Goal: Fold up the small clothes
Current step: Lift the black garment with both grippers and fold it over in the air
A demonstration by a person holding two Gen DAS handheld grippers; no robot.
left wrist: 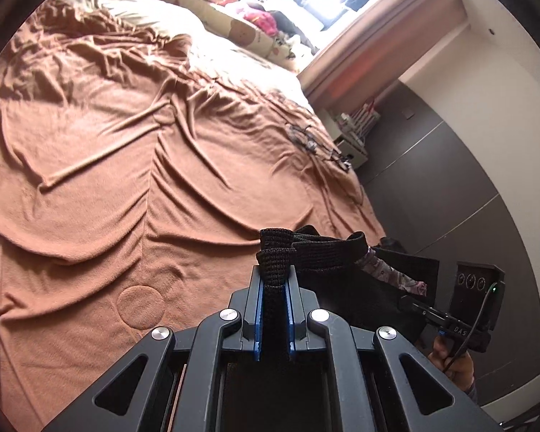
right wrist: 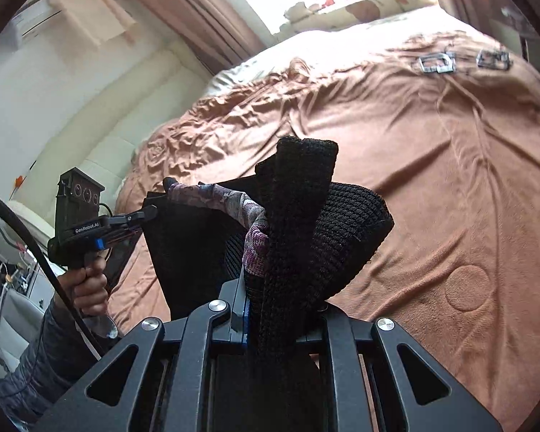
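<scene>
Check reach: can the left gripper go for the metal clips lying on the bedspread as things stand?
Probably not. The left gripper is shut on the black garment, as is the right gripper; the metal clips lie unobstructed far up the bedspread.

Brown bedspread (left wrist: 126, 165), specs (left wrist: 306, 136), curtain (right wrist: 198, 10).

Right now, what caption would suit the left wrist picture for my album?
Left gripper shut on a black knitted garment, held above a brown bedspread.
</scene>
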